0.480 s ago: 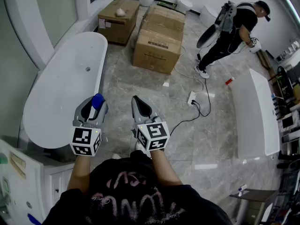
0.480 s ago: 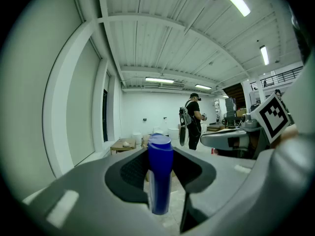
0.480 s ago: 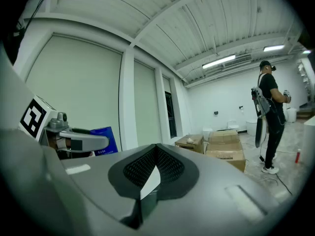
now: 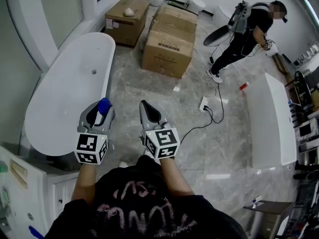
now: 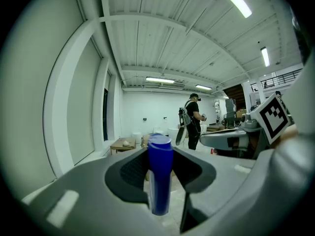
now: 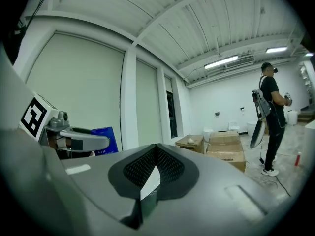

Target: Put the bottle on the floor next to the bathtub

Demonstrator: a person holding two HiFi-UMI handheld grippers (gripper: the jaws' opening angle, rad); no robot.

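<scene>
My left gripper (image 4: 98,112) is shut on a blue bottle (image 4: 104,106), held upright over the floor just off the near right side of the white bathtub (image 4: 65,88). Between the two dark pads in the left gripper view, the blue bottle (image 5: 160,178) stands clamped in my left gripper (image 5: 160,181). To its right my right gripper (image 4: 148,111) is shut with nothing in it; its jaws meet in the right gripper view (image 6: 150,173), where the blue bottle (image 6: 106,139) shows at the left.
Two cardboard boxes (image 4: 168,41) (image 4: 124,21) stand on the marble floor beyond the tub. A power strip (image 4: 203,103) and black cable lie to the right. A person (image 4: 241,36) works at the back right. A second white tub (image 4: 271,121) is on the right.
</scene>
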